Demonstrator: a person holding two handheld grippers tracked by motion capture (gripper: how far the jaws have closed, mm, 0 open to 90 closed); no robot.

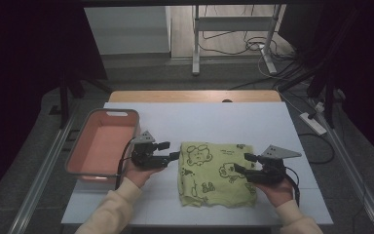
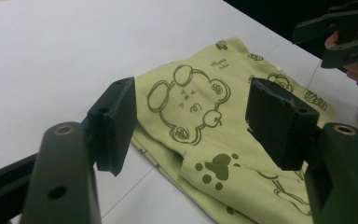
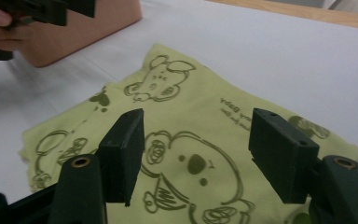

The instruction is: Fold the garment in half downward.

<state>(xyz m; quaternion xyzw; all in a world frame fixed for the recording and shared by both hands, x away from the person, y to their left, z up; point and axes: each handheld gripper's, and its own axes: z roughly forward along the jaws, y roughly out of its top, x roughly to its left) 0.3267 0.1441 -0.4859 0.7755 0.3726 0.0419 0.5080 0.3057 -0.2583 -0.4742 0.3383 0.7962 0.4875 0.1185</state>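
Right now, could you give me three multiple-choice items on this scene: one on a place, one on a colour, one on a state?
1. The pink bin stands where?
A. left of the cloth
B. right of the cloth
C. on the cloth

2. The cloth has which colour?
A. blue
B. yellow-green
C. red

3. The fingers of the right gripper are how?
A. clamped on the cloth
B. holding the bin
C. open, nothing between them

Key: 1 A, the bin sits beyond the left gripper; 2 B, yellow-green with bear prints; 3 C, the right gripper view shows a gap.
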